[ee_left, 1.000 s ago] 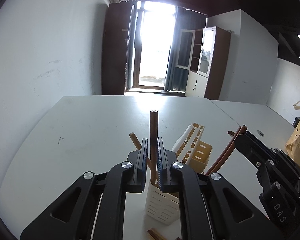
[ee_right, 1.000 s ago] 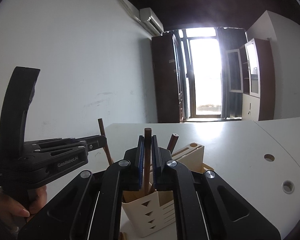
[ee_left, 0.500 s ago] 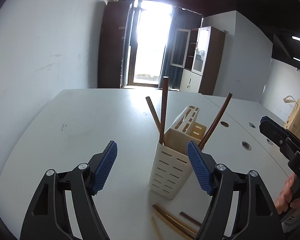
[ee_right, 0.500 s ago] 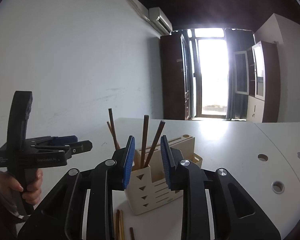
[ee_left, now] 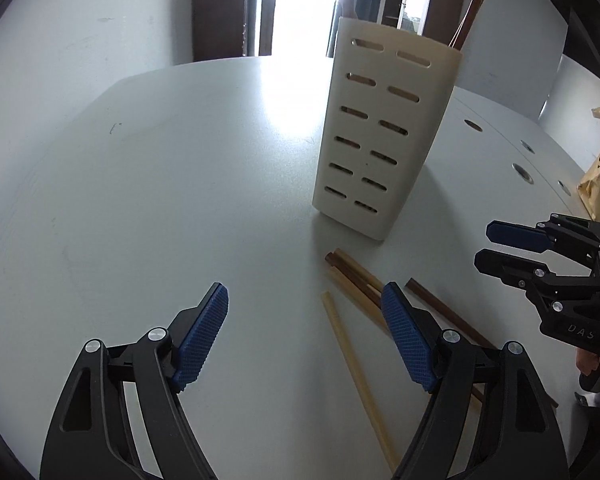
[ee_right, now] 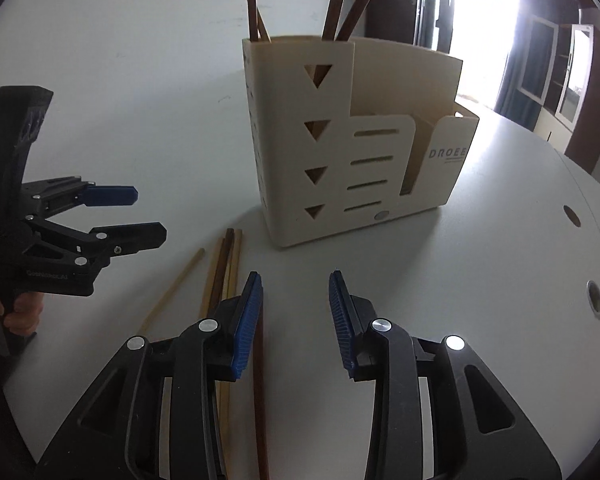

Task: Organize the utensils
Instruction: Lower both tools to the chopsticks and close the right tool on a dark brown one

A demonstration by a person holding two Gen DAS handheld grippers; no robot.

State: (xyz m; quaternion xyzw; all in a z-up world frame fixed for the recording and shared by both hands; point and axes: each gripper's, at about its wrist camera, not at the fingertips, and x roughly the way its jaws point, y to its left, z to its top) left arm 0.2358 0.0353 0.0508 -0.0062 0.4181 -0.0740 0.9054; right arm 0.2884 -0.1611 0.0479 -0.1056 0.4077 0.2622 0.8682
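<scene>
A: Chopsticks, wooden, some pale and some dark brown (ee_left: 352, 280), are seen lying loose on the white table (ee_left: 140, 184), in the lower right of the left wrist view, just in front of the cream slotted plastic utensil holder (ee_left: 380, 132).

B: And in the right wrist view?

A: The same loose chopsticks (ee_right: 224, 264) are found at lower centre-left, fanned out below the cream holder (ee_right: 340, 152), which stands upright in the upper middle. Several dark sticks (ee_right: 340, 0) are seen standing in its tallest compartment, leaning apart at the top edge of the frame.

B: How are the grippers set?

A: The left gripper (ee_left: 304, 336) is held with its blue-padded fingers (ee_left: 202, 340) spread wide, nothing between them; one pale chopstick is seen in the gap, lying on the table. It also appears at the left edge of the right wrist view (ee_right: 140, 216), above the table, fingers apart.

B: The right one?

A: The right gripper (ee_right: 296, 316) is parted too, less widely, and empty; bare table is shown between the pads. A dark chopstick is partly covered by its left finger (ee_right: 248, 320). It is also seen at the right edge of the left wrist view (ee_left: 488, 246).
</scene>
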